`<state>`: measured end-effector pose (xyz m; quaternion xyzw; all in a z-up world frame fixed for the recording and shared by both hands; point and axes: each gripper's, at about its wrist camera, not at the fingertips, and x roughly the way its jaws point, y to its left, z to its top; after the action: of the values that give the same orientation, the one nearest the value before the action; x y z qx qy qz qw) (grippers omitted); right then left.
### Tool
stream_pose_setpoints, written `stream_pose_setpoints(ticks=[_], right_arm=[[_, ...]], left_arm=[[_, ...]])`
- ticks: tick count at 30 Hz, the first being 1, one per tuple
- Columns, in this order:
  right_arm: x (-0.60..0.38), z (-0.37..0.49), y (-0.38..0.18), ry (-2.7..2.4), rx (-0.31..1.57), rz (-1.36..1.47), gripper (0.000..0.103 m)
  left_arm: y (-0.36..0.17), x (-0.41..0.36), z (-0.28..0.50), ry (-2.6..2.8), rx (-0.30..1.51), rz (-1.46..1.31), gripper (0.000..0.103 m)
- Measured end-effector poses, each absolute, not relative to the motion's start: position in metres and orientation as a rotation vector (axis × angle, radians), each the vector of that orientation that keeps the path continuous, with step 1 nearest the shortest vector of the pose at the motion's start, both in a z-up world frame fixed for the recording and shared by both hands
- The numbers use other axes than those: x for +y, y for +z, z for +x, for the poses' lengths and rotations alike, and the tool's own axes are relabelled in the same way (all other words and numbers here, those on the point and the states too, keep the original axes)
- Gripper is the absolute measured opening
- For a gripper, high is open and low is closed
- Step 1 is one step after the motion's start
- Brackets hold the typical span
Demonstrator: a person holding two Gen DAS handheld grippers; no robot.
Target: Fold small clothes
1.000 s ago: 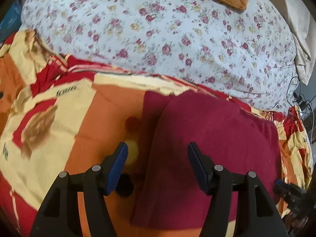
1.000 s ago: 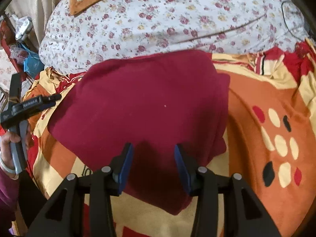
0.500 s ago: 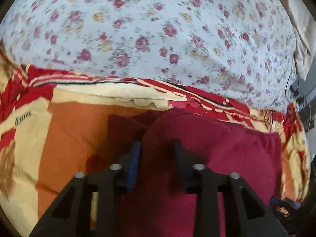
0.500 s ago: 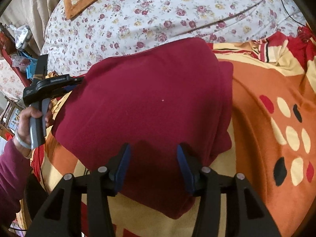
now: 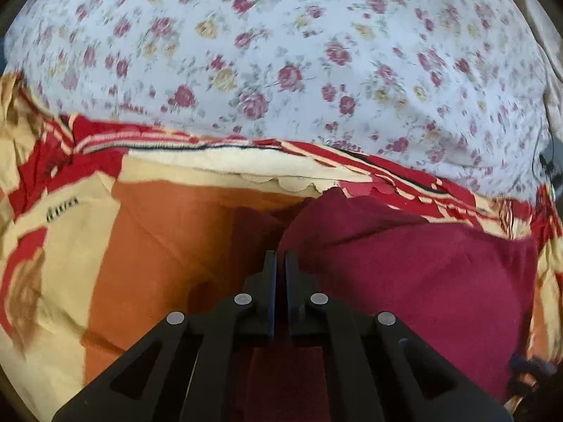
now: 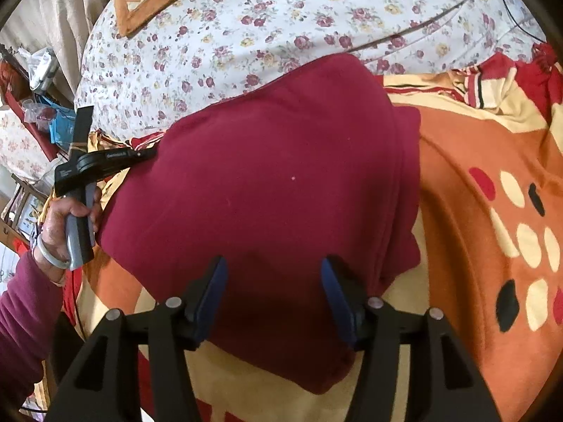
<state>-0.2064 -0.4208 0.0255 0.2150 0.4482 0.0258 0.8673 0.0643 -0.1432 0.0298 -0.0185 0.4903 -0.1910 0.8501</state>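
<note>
Right now the maroon garment (image 6: 274, 190) lies already doubled over on the orange-and-cream patterned blanket (image 6: 468, 161), its far edge reaching the floral bedsheet (image 6: 281, 17). At the garment's left edge, the left gripper (image 5: 278, 263) has its jaws together; they seem to pinch the cloth there, though whether any fabric is actually caught I cannot tell. The person's left hand (image 6: 67, 225) grips its handle low beside the cloth, probably so that edge can be lifted across for another fold. The right gripper (image 6: 272, 281) hangs over the near edge; its jaws have just been opening and stand apart, with cloth beneath them but nothing clamped, likely to leave the garment free to move.
</note>
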Motion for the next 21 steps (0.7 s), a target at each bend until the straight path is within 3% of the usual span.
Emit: stream_pose_setpoints(ticks=[21], right_arm=[[-0.459,-0.167,0.034,-0.092,0.829,0.468,0.059]], left_arm=[[0.025,-0.151,0.061,-0.382,1.008,0.022,0.0]])
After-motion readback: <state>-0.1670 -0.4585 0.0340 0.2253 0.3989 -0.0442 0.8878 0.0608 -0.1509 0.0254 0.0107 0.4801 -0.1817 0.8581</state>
